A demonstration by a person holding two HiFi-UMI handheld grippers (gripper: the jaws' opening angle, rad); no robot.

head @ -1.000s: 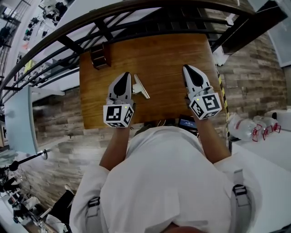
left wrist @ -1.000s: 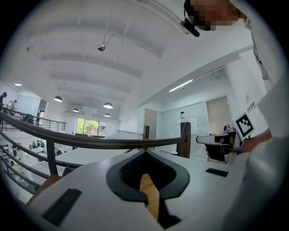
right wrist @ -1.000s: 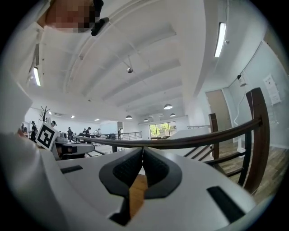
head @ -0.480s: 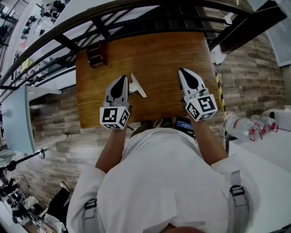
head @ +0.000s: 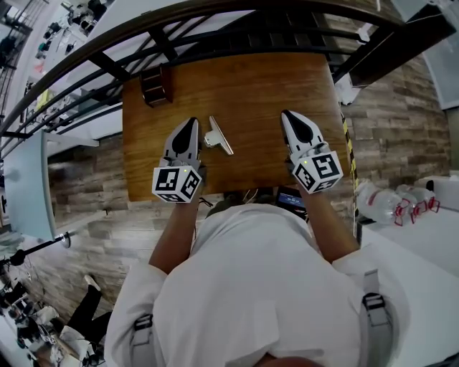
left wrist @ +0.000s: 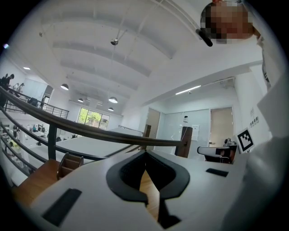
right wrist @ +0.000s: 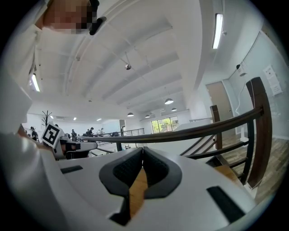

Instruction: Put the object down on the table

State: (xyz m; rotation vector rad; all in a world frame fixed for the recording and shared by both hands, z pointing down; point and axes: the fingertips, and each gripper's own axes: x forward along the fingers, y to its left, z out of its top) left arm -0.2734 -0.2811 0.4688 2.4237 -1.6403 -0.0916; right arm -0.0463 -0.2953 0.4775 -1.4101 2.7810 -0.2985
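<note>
A silver metal clip-like object (head: 218, 135) lies flat on the brown wooden table (head: 244, 93), just right of my left gripper (head: 188, 125). That gripper rests low over the table's near left part, jaws shut and empty. My right gripper (head: 292, 116) sits over the near right part, also shut with nothing between its tips. In the left gripper view the closed jaw tips (left wrist: 145, 154) meet, with table wood seen through the gap below. The right gripper view shows the same closed tips (right wrist: 142, 151). The object appears in neither gripper view.
A small dark wooden holder (head: 155, 86) stands at the table's far left corner, also seen as a holder (left wrist: 70, 164) in the left gripper view. A dark railing (head: 215, 21) runs behind the table. Plastic bottles (head: 391, 201) lie on the floor at right.
Both grippers have drawn back slightly toward the person; the left one has shifted a little left, away from the metal object, which stays on the table.
</note>
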